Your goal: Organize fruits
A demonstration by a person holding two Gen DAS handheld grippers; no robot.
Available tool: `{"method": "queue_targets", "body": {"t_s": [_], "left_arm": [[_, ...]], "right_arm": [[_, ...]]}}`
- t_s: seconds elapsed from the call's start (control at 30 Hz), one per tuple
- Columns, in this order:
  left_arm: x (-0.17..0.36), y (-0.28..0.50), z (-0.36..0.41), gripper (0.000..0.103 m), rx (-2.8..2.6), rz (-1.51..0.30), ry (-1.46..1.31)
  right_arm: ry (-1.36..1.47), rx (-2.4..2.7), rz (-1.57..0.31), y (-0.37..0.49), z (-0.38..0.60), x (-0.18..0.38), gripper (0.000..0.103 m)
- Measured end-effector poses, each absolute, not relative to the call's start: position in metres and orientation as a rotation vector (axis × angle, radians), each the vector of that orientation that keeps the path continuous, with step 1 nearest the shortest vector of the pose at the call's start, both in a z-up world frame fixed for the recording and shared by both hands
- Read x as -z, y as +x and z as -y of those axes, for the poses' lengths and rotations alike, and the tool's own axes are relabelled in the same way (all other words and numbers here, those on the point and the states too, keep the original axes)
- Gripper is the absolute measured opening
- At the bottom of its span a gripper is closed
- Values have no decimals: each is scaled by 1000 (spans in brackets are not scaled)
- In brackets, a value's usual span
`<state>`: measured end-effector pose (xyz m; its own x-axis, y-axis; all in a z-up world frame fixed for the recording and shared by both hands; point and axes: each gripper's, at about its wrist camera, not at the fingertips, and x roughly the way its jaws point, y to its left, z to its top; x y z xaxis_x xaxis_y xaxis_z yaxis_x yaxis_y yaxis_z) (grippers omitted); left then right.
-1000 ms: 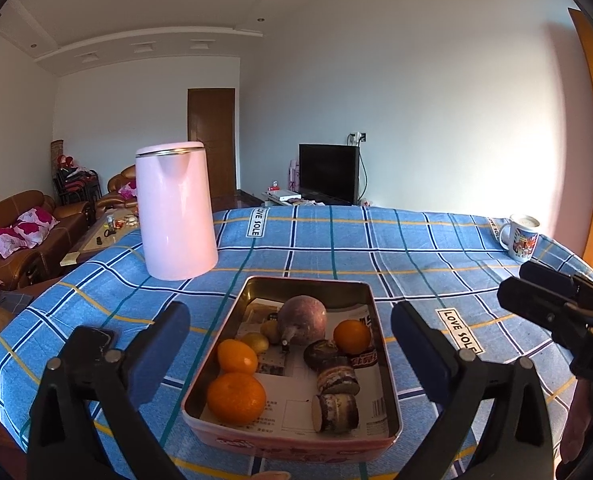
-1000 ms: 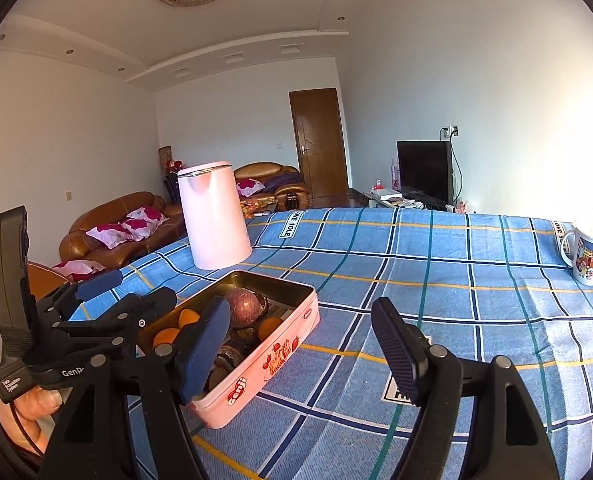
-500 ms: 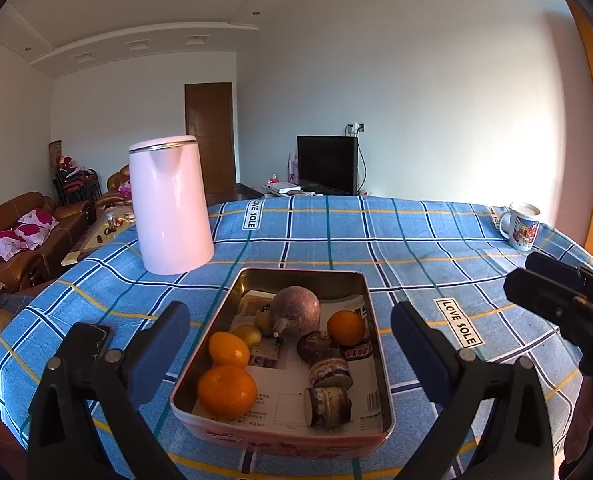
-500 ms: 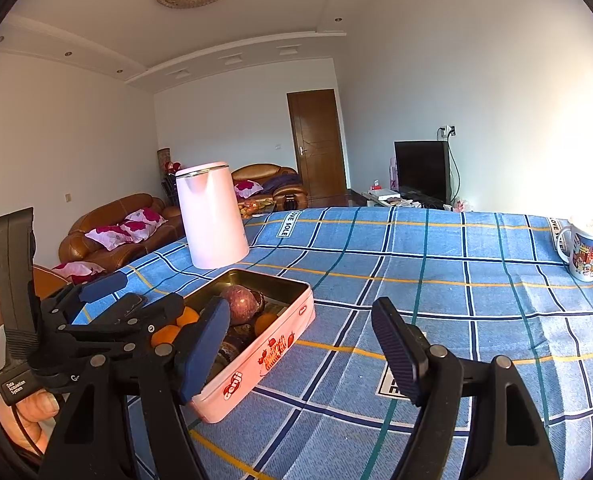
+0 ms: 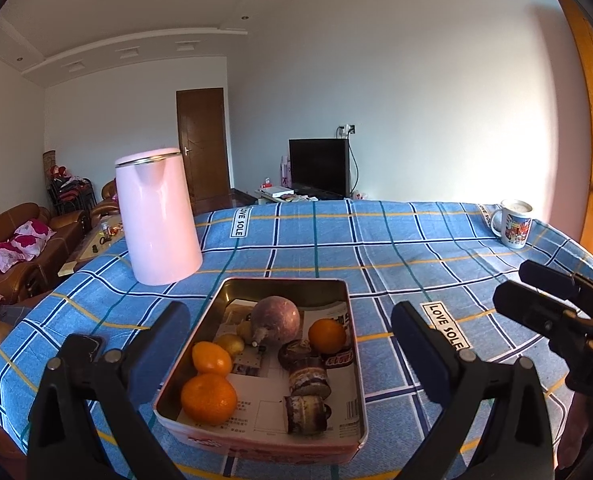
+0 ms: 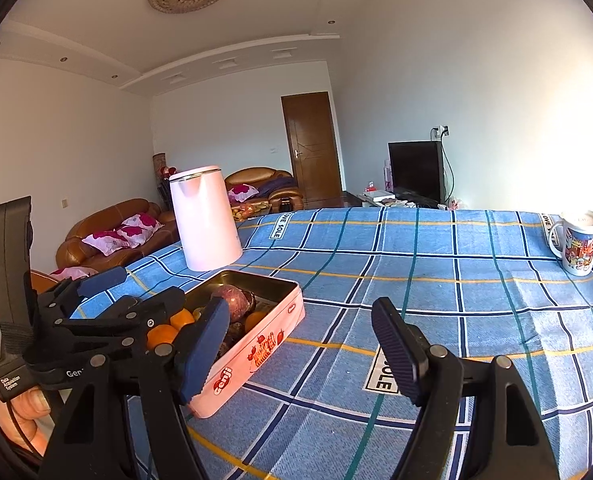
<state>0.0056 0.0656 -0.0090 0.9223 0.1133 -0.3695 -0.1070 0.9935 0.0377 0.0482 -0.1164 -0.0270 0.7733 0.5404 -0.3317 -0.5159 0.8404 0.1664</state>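
Observation:
A pink metal tin (image 5: 264,442) sits on the blue checked tablecloth (image 5: 376,248). In it lie three oranges (image 5: 209,398), a round purple fruit (image 5: 275,320), a small yellow fruit (image 5: 230,343) and dark brown pieces (image 5: 306,409). My left gripper (image 5: 290,344) is open and empty, its fingers straddling the tin from the near side. My right gripper (image 6: 300,344) is open and empty, above the cloth just right of the tin (image 6: 256,344). The right gripper also shows at the right edge of the left wrist view (image 5: 556,312).
A tall pink kettle (image 5: 156,216) stands behind the tin at the left. A printed mug (image 5: 514,224) stands at the far right corner of the table. Sofas, a door and a TV are beyond the table.
The left gripper has eased back and up slightly, so the tin sits a little farther from it. The right gripper has barely shifted. Both stay open.

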Motion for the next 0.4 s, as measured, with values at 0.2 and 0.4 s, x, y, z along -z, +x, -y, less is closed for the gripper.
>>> {"method": "queue_targets", "body": {"t_s": [0.2, 0.4], "left_arm": [[7, 5, -59, 103, -109, -369, 31], [7, 5, -54, 103, -92, -368, 37]], "right_arm": [[77, -567, -389, 49, 122, 30, 75], [81, -558, -407, 53, 126, 35, 75]]}}
